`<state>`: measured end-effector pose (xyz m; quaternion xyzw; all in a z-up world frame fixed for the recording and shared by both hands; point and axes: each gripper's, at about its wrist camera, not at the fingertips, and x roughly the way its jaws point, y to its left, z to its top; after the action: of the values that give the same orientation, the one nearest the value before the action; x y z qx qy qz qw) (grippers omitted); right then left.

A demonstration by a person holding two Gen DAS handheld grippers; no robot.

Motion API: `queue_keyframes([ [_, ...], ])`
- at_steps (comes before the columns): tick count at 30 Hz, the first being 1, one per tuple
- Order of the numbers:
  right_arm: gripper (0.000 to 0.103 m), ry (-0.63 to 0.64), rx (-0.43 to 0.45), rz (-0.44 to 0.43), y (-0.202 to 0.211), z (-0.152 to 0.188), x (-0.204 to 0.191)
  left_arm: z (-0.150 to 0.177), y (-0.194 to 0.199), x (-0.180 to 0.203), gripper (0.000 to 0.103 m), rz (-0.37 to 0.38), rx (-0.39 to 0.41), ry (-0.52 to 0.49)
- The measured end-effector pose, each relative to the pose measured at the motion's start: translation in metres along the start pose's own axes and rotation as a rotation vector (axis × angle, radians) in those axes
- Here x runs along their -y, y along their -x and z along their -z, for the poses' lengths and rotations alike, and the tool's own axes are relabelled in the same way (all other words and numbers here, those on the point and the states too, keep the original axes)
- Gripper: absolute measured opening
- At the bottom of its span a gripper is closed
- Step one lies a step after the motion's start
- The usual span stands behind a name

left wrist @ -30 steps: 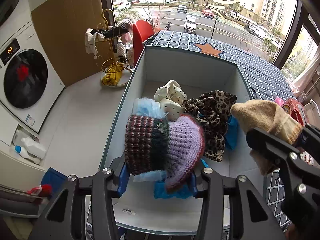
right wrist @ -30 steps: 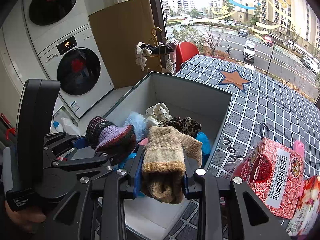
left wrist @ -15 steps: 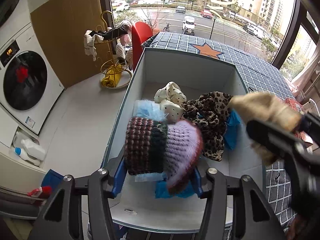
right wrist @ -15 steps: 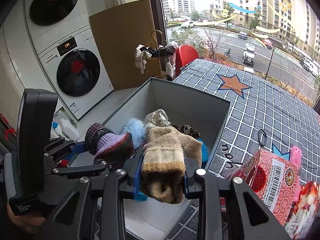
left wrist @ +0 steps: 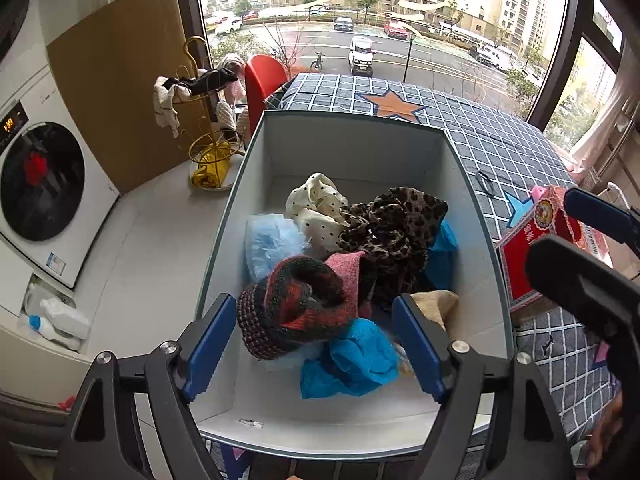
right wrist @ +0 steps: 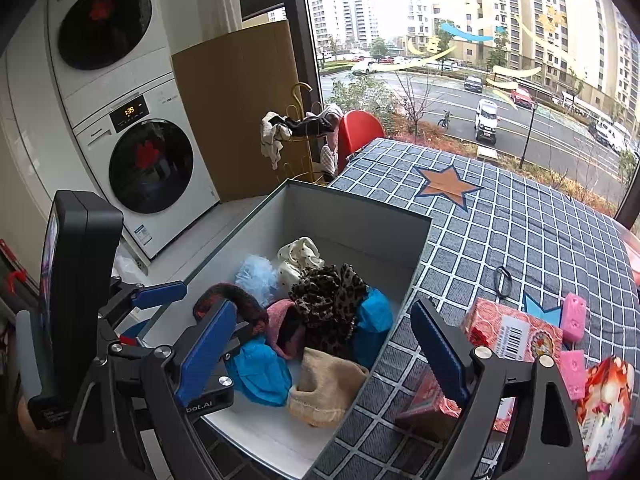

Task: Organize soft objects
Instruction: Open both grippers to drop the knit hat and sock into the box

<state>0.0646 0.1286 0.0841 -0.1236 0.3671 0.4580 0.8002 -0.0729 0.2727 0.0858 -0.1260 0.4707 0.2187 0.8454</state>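
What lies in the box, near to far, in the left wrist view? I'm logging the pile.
Blue cloth → knit hat → leopard fabric → polka-dot cloth, inside the box.

Box [right wrist: 352,220] on checked tablecloth [right wrist: 520,232]

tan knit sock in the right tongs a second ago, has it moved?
Yes. The tan sock has dropped out of the opening right tongs and lies on the floor of the grey box, by its near right wall.
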Motion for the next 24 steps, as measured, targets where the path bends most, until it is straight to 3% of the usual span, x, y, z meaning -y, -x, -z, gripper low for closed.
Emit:
queue_keyframes([
  [5,0.090,-0.016,0.024,0.003,0.017,0.004,0.008,0.001,0.005,0.001,0.090,-0.006,0.003,0.002],
  [14,0.090,-0.054,0.058,0.008,0.042,0.012,0.022,0.004,0.013,0.010,0.091,-0.010,0.008,-0.008],
  [17,0.090,-0.059,0.067,0.011,0.050,0.016,0.026,0.004,0.016,0.013,0.103,0.008,0.015,-0.005],
  [24,0.090,-0.099,0.087,0.017,0.066,0.030,0.041,0.007,0.018,0.028,0.103,-0.006,0.010,-0.034],
])
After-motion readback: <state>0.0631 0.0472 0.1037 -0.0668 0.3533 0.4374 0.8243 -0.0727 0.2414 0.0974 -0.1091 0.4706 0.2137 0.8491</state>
